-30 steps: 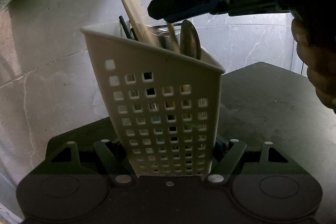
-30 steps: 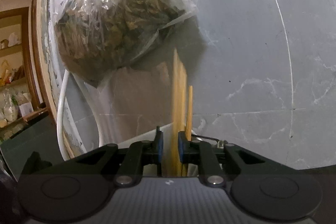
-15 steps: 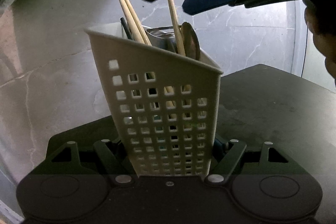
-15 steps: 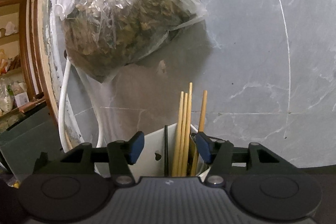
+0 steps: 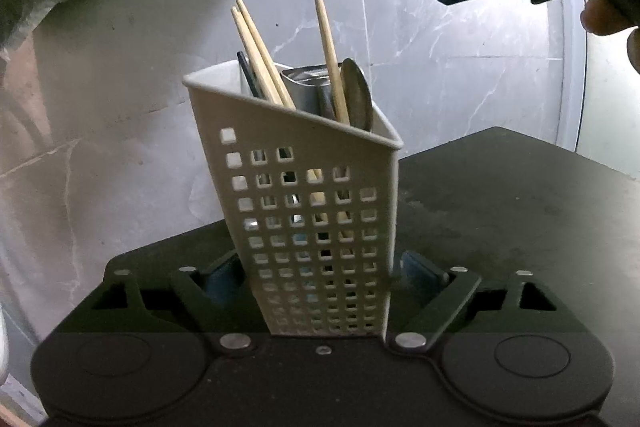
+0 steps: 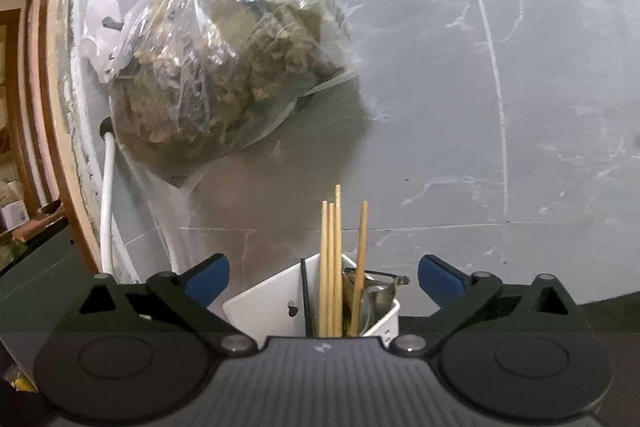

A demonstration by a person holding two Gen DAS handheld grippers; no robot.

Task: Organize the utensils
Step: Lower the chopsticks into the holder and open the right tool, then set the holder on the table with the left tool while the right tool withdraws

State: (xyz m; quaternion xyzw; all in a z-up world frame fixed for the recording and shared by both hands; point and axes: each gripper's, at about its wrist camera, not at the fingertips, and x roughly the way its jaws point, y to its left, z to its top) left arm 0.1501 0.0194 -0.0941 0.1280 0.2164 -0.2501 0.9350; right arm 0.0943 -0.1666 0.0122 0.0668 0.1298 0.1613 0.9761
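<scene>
the holder (image 5: 312, 211) stands on the dark surface (image 5: 500, 195) between the opening left claw (image 5: 320, 275), pads off its walls. above it the right claw (image 6: 323, 273) opens empty; best back both away straight, sparing the chopsticks (image 5: 260, 47).

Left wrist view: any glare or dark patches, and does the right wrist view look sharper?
Left wrist view: window glare whitens the upper right wall, the black table reads murky, the utensil holder stays sharp. Right wrist view: even light, crisp chopsticks, fisheye-bent wall seams, the plastic bag casts a soft shadow.
</scene>
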